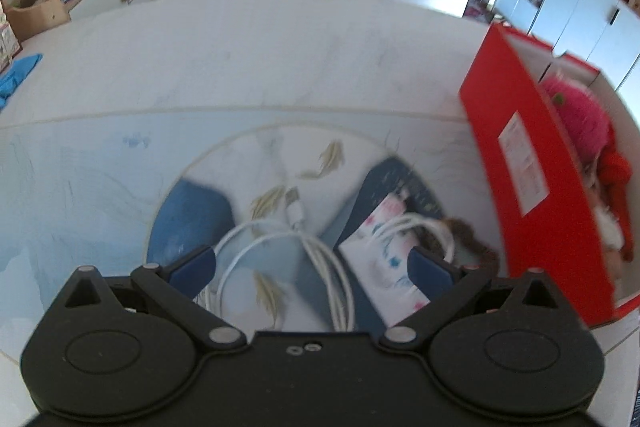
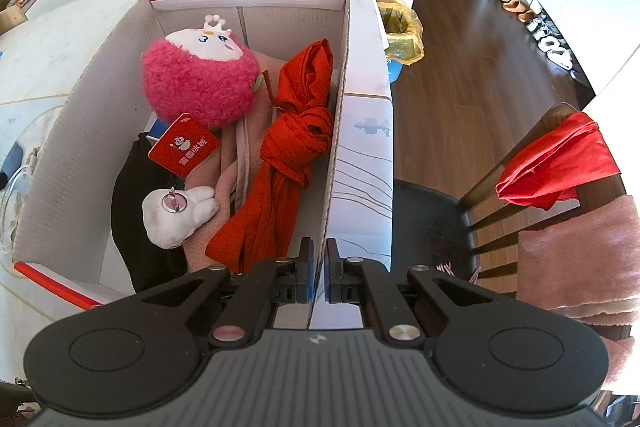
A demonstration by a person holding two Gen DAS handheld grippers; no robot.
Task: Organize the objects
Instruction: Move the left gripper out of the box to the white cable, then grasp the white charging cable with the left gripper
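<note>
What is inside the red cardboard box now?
The red box holds a pink plush toy with a red tag, a white plush, a knotted red cloth, pink fabric and something black. Whatever lies under them is covered.

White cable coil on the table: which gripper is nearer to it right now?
Left. The left gripper hangs open right over the white cable coil; the right gripper is shut on the red box's wall.

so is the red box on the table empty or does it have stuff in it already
It has stuff in it: the red box holds a pink plush toy, a knotted red cloth and a white plush.
</note>
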